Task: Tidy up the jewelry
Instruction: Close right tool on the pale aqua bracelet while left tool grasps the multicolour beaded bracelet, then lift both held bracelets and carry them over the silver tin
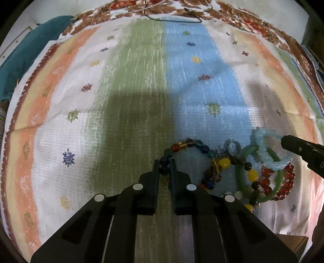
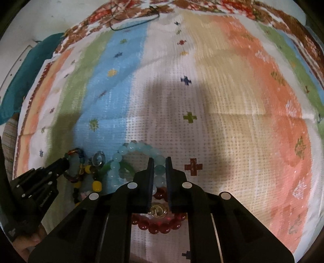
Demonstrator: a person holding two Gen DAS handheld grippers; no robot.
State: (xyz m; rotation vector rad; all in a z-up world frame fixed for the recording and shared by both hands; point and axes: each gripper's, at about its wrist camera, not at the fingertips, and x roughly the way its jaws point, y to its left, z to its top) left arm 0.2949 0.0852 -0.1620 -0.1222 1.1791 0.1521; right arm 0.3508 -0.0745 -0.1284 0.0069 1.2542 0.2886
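Observation:
A pile of jewelry lies on a striped cloth. My left gripper point(image 1: 164, 164) is shut on the multicolour bead bracelet point(image 1: 199, 144). My right gripper point(image 2: 158, 162) is shut on the pale blue bead bracelet point(image 2: 121, 155), which also shows in the left wrist view point(image 1: 265, 149). A green bangle point(image 1: 240, 178), a red bead bracelet point(image 1: 285, 180), a yellow-and-dark bead strand point(image 1: 253, 175) and a small silver ring point(image 1: 232, 146) lie tangled between them. A gold round piece point(image 2: 157, 210) sits under the right gripper, inside the red bracelet point(image 2: 160, 224).
The striped cloth point(image 1: 141, 81) covers the whole surface. A black cord point(image 1: 174, 19) lies at its far edge. A teal fabric point(image 1: 22, 58) lies at the far left. A cardboard corner point(image 1: 291, 242) sits at the near right.

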